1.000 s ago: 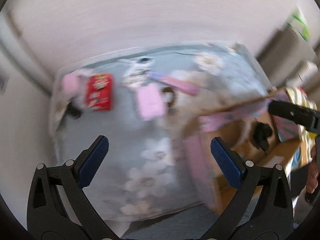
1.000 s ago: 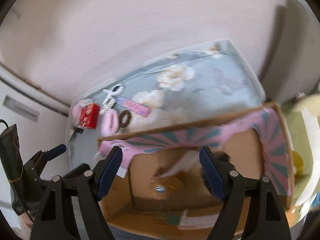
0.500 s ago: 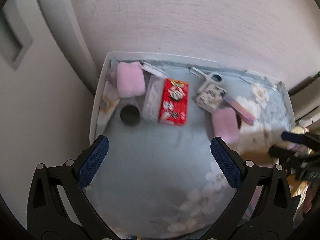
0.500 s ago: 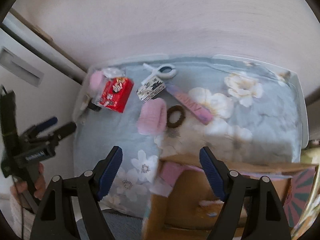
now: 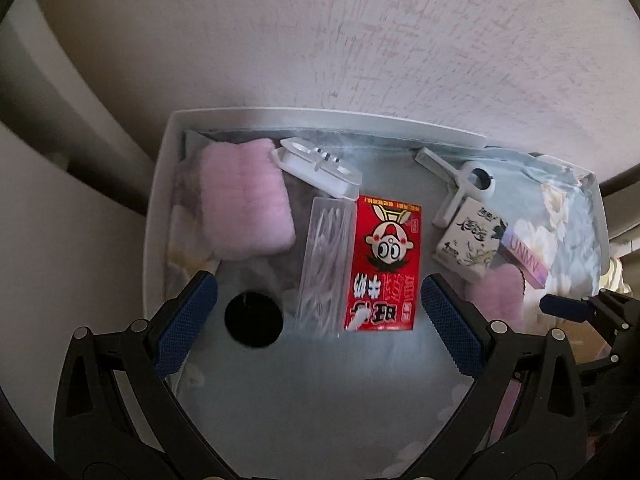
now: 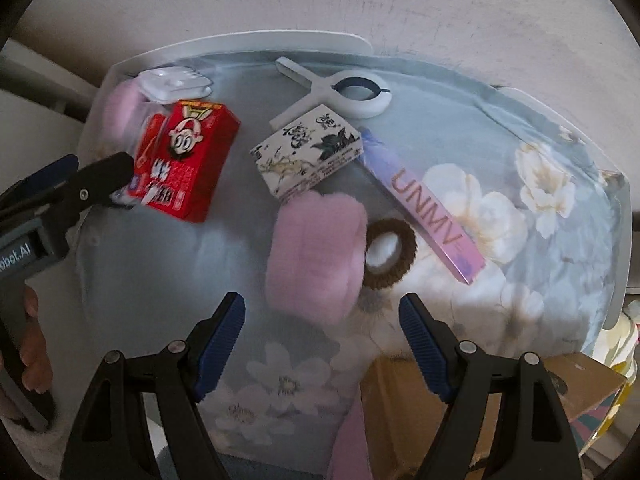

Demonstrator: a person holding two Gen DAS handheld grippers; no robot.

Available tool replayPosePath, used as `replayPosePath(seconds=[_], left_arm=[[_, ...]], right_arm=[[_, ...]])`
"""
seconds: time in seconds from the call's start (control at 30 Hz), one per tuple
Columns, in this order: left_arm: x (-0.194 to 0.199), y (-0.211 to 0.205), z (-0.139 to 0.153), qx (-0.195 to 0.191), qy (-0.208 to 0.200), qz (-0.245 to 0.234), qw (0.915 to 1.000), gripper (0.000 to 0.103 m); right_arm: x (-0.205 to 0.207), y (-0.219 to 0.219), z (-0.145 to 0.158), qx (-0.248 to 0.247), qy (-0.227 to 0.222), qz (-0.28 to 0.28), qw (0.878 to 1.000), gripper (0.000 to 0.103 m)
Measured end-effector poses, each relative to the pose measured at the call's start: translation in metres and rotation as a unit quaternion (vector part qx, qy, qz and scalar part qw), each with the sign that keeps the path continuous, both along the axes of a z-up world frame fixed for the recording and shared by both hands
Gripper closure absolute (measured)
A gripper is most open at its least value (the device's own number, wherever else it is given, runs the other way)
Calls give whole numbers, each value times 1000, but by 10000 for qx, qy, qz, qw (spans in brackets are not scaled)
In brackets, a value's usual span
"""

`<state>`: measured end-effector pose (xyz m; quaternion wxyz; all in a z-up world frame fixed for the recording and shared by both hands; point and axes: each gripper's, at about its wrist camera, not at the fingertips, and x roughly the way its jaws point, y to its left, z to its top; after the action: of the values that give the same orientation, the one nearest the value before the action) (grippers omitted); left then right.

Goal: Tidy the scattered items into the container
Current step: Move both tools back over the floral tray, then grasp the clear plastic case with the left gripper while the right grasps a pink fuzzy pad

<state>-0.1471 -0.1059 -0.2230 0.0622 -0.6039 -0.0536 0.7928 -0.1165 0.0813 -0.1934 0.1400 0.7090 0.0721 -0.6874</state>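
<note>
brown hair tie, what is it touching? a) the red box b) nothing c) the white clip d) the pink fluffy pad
d: in the right wrist view the brown hair tie lies right against the pink fluffy pad, apart from the red box and white clip.

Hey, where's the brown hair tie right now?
In the right wrist view the brown hair tie lies mid-table, touching the pink fluffy pad on its left, with the UNMV box just right.

Red carton [image 5: 383, 264], pink pads [image 6: 316, 254], white patterned box [image 6: 308, 154] flat on floral cloth [image 6: 520, 200]
</note>
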Motion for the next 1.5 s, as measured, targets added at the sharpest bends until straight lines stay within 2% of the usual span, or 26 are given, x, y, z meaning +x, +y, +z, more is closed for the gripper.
replayPosePath(seconds=[0.3, 0.37, 0.43, 0.47, 0.5, 0.57, 0.63, 0.67, 0.7, 0.77, 0.87, 1.23, 1.5], left_arm=[[-10, -5, -18, 6, -126, 11, 9999, 2], [-10, -8, -21, 52, -157, 17, 9999, 5], [-11, -11, -24, 103, -217, 28, 9997, 14], [-11, -13, -25, 121, -243, 44, 9996, 25], [-10, -15, -26, 133, -256, 67, 9996, 30], [-9, -19, -25, 300, -223, 111, 9992, 39], [-8, -20, -24, 402, -203, 95, 9989, 50], [-7, -20, -23, 442, -183, 73, 9988, 62], [-7, -19, -21, 503, -160, 42, 9986, 78], [-7, -14, -18, 419, -176, -33, 9990, 79], [-5, -9, -16, 380, -182, -128, 9990, 80], [13, -17, 11, 666, 55, 109, 9977, 80], [35, -14, 63, 898, 422, 344, 9945, 80]], right_arm=[[-14, 1, -27, 276, -174, 130, 9994, 27], [-16, 2, -31, 274, -195, 143, 9993, 27], [-18, 3, -35, 248, -221, 151, 9993, 27], [-19, 3, -36, 225, -229, 150, 9994, 27], [-20, 4, -38, 191, -229, 150, 9994, 28], [-21, 6, -39, 91, -218, 120, 9996, 44], [-23, 9, -42, 142, -227, 92, 9996, 49], [-23, 10, -42, 139, -191, 110, 9997, 51], [-23, 11, -41, 141, -144, 129, 9997, 53], [-23, 14, -40, 214, -78, 161, 9996, 62], [-23, 21, -36, 95, -83, 108, 9999, 66], [-20, 47, -14, -176, 60, -54, 9998, 67], [-12, 68, 22, -600, 391, -153, 9973, 67]])
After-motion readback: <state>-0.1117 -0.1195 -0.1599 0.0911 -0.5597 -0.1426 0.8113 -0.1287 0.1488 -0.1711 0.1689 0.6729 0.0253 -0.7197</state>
